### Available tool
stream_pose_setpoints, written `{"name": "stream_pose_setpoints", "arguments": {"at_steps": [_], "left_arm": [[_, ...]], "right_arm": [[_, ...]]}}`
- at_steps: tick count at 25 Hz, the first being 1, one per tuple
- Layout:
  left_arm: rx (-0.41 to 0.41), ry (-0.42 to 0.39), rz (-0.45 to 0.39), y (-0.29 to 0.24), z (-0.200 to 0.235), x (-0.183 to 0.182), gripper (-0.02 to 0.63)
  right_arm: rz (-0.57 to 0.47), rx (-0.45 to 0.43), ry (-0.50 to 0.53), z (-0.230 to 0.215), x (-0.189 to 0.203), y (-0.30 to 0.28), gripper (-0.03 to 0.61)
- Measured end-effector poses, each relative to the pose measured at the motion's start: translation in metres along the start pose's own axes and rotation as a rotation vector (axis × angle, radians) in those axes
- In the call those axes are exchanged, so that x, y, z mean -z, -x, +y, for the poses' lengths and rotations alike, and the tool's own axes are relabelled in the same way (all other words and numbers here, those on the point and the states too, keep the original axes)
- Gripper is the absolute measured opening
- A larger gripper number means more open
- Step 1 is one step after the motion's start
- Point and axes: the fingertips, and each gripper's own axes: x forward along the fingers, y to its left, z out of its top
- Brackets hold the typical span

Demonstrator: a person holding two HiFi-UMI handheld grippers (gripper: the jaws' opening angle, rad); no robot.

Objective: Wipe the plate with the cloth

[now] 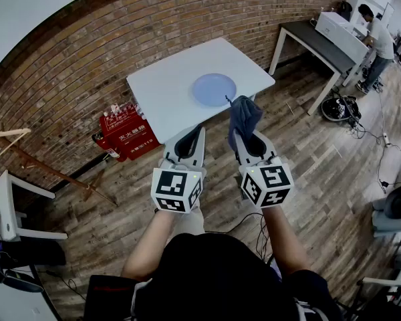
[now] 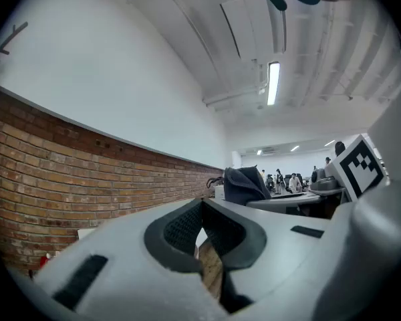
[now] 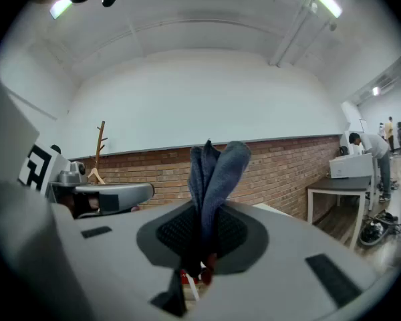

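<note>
A round pale blue plate [image 1: 214, 89] lies on the white table [image 1: 167, 92] ahead of me. My right gripper [image 1: 244, 136] is shut on a grey-blue cloth [image 1: 244, 114], which stands bunched up above the jaws, short of the table's near edge. The right gripper view shows the cloth [image 3: 214, 171] pinched between the black pads [image 3: 177, 231]. My left gripper [image 1: 192, 132] is held beside the right one, over the wooden floor, shut with nothing in it. In the left gripper view its jaws [image 2: 201, 206] meet at the tips, and the cloth [image 2: 244, 184] shows further right.
Red boxes [image 1: 127, 132] stand on the floor against the brick wall, left of the table. At the back right, a person [image 1: 377, 35] stands by a dark table [image 1: 317, 42]. Cables [image 1: 361, 129] lie on the floor at right. A white chair [image 1: 7, 209] is at far left.
</note>
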Motion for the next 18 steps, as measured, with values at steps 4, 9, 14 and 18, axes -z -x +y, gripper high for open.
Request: {"name": "stream_pose_setpoints", "arguments": {"at_steps": [4, 9, 14, 18], "left_arm": [[0.003, -0.006, 0.002, -0.001, 0.002, 0.002, 0.017], [-0.006, 0.004, -0.001, -0.004, 0.009, 0.002, 0.017], [-0.025, 0.03, -0.016, -0.009, 0.024, 0.002, 0.018], [-0.024, 0.041, -0.013, -0.021, 0.034, 0.002, 0.018]], "right_arm": [[0.004, -0.004, -0.009, 0.0, 0.003, -0.002, 0.055], [0.012, -0.008, -0.029, -0.002, 0.006, -0.005, 0.055], [0.024, -0.014, -0.021, -0.002, 0.01, -0.013, 0.055], [0.025, -0.008, -0.03, -0.01, 0.008, -0.026, 0.055]]}}
